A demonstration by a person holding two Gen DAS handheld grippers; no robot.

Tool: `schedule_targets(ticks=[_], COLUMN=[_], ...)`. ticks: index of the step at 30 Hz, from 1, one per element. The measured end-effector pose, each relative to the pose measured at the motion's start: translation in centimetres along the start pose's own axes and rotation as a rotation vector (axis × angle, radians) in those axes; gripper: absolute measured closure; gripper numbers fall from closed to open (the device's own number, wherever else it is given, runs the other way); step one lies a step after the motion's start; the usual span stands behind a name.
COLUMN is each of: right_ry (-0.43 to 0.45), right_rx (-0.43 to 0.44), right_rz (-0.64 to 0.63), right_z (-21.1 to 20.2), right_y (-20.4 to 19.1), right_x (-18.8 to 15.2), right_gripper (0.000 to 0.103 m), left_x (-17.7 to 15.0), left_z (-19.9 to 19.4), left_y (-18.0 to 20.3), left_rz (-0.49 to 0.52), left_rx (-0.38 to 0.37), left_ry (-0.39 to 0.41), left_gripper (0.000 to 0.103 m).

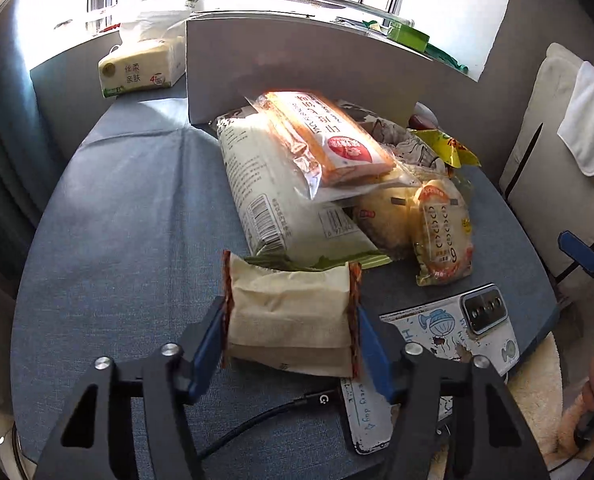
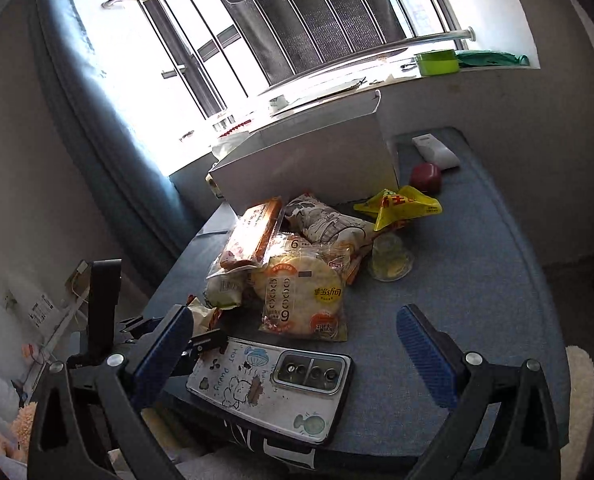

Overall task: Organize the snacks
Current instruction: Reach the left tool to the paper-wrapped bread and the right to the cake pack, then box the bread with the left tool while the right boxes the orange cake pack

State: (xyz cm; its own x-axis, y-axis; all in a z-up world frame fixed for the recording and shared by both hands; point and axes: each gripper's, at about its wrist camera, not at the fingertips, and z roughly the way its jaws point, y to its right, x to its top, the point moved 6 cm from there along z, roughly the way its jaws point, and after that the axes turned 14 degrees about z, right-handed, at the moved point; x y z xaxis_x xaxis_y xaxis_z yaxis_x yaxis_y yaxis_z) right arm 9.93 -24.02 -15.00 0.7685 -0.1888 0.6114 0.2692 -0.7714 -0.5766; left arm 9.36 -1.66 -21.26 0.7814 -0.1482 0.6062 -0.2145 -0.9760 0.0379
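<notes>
We are pinching a beige crinkled snack packet (image 1: 289, 320) between the left gripper (image 1: 291, 344) jaws; squeezing its soft wrapper risks slipping. The right gripper (image 2: 297, 344) is gaping wide, empty.

Probably a home room: barred window (image 2: 297, 20), tissue pack (image 1: 141, 66), phone (image 2: 273, 388) on a blue-clothed table (image 2: 477, 260).

left gripper (image 1: 291, 344) jaws clamped, right gripper (image 2: 293, 344) jaws wide
</notes>
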Motion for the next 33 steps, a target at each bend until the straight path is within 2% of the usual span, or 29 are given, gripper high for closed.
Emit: schedule_targets(ticks=[6,10,17,19,25,28,30,31,32,33], right_ry=[-0.029,-0.045,-0.103,-0.145,-0.232,-0.274,-0.272,-0.254,-0.247,-0.247], right_rx=[0.002,0.001,-0.076,-0.104,-0.277,-0.322,-0.333,-0.327,-0.31,-0.313], right_rz=[-0.005,-0.066,-0.194,-0.217,-0.254,-0.255,-0.264,-0.271,-0.274,-0.273], right_z=[1.0,2.6,9.2,11.9,18.8,20.6,20.7,20.4,20.0,19.6], right_y=[-0.5,-2.7,-7.9,-8.7,-8.6,-8.1,-8.1,-8.3,-8.5,-8.4], right_x=[-0.3,0.1,2.2,2.6,3.5,3.1,3.0,3.1,3.1,3.0], right_gripper=[0.0,0.0,0.0,0.0,0.0,0.0,0.0,0.009,0.033,0.038], left_x=[-0.4,-0.6,-1.0,-1.1,-1.5,-1.7,-1.8,-1.9,-1.9,-1.9], left_z=[-3.5,-6.3,-9.6,-10.3,-11.6,-11.6,-11.6,-11.6,-11.6,-11.6], left_y=[-1.4,-2.2,-3.8,-4.2,-5.1,-5.2,-5.3,-5.4,-5.5,-5.5], left_rz=[-0.047,-0.078,-0.128,-0.143,-0.156,-0.152,-0.154,-0.156,-0.158,-0.159], left_rx=[-0.009,-0.004,0.009,0.011,0.028,0.029,0.025,0.027,0.03,0.025], left_ry=[0.097,0.17,0.253,0.269,0.296,0.298,0.299,0.3,0.301,0.3], left_gripper=[0.043,0.043,0.043,0.043,0.043,0.043,0.043,0.043,0.043,0.043])
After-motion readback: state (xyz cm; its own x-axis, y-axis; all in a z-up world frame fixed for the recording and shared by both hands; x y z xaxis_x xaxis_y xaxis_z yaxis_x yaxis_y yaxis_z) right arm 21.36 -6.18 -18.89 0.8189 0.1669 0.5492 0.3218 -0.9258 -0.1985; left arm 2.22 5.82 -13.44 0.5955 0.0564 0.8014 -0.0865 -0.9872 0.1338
